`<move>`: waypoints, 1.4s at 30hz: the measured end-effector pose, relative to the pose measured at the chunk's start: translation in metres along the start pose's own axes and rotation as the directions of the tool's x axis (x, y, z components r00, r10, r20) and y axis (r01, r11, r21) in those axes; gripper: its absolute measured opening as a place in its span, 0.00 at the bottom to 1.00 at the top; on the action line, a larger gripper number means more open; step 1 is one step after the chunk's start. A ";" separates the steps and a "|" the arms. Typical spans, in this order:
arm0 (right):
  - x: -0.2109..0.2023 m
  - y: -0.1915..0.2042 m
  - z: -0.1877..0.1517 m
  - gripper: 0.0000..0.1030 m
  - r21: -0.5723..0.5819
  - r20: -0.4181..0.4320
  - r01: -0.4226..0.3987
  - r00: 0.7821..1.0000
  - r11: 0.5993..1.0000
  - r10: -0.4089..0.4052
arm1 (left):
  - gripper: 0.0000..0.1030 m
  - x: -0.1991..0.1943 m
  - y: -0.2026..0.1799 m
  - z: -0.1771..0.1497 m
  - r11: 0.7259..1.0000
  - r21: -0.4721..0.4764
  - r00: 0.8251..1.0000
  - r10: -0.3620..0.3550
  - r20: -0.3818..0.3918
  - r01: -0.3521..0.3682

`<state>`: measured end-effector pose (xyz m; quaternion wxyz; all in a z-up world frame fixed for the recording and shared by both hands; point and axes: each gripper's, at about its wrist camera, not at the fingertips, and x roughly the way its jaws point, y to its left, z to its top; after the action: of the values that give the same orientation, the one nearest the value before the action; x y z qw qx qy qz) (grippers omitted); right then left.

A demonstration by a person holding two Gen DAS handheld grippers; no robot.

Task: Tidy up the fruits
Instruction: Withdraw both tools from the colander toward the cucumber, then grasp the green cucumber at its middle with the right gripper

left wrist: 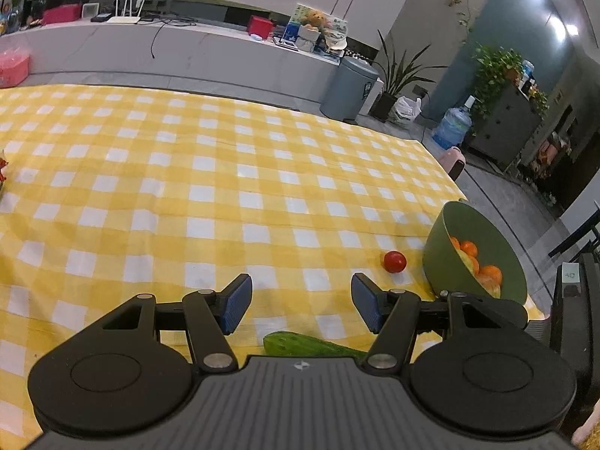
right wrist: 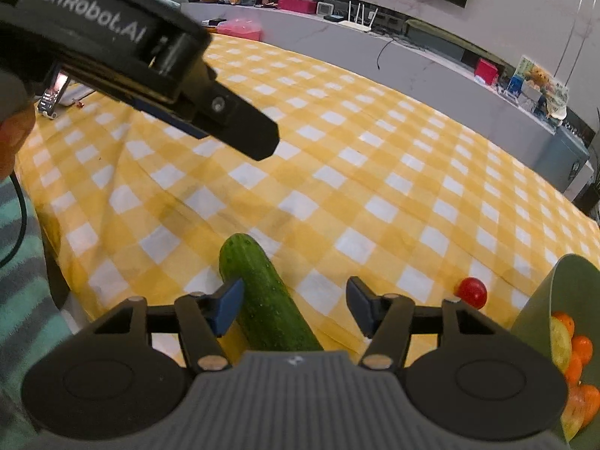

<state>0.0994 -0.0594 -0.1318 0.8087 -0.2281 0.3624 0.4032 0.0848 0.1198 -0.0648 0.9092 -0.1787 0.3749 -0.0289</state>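
A green cucumber (right wrist: 268, 300) lies on the yellow checked tablecloth (right wrist: 337, 172), between the open fingers of my right gripper (right wrist: 294, 305), closer to the left finger. My left gripper (left wrist: 302, 302) is open and empty above the cloth; the cucumber's end (left wrist: 300, 345) shows just below it. A red cherry tomato (left wrist: 394, 261) sits on the cloth beside a green bowl (left wrist: 438, 247) that holds oranges and other fruit. The tomato (right wrist: 472, 291) and the bowl (right wrist: 573, 281) also show at the right of the right wrist view. The left gripper's body (right wrist: 157, 75) crosses the upper left of that view.
The table's right edge runs just behind the bowl. A grey bin (left wrist: 348, 90), potted plants and a water bottle (left wrist: 452, 127) stand on the floor beyond. A long counter (left wrist: 168, 48) with boxes runs behind the table. A small device (right wrist: 52, 97) stands at the table's far left.
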 end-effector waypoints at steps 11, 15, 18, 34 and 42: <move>0.004 -0.014 -0.007 0.51 0.118 -0.010 -0.031 0.999 0.993 0.033 | 0.69 0.006 0.010 -0.001 1.000 -0.027 1.000 0.011 -0.021 -0.011; 0.001 -0.041 -0.006 0.48 0.276 0.017 0.015 1.000 0.961 -0.021 | 0.69 0.010 0.011 0.000 0.999 -0.038 0.999 0.015 -0.032 -0.016; 0.003 -0.057 -0.007 0.47 0.351 0.004 0.056 0.998 0.935 -0.061 | 0.69 0.013 0.009 0.000 0.999 -0.033 0.999 0.022 -0.046 -0.024; -0.011 -0.045 -0.004 0.51 0.195 0.037 0.038 0.998 0.980 -0.047 | 0.64 0.041 0.012 -0.013 0.997 -0.010 0.984 0.071 -0.162 -0.074; -0.006 -0.033 -0.012 0.53 0.063 0.021 -0.023 1.000 0.998 0.022 | 0.64 0.045 0.010 -0.017 0.997 0.004 0.980 0.082 -0.182 -0.083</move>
<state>0.1193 -0.0888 -0.1320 0.8145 -0.1942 0.3695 0.4029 0.1046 0.1160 -0.1094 0.8713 -0.1611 0.4635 -0.0068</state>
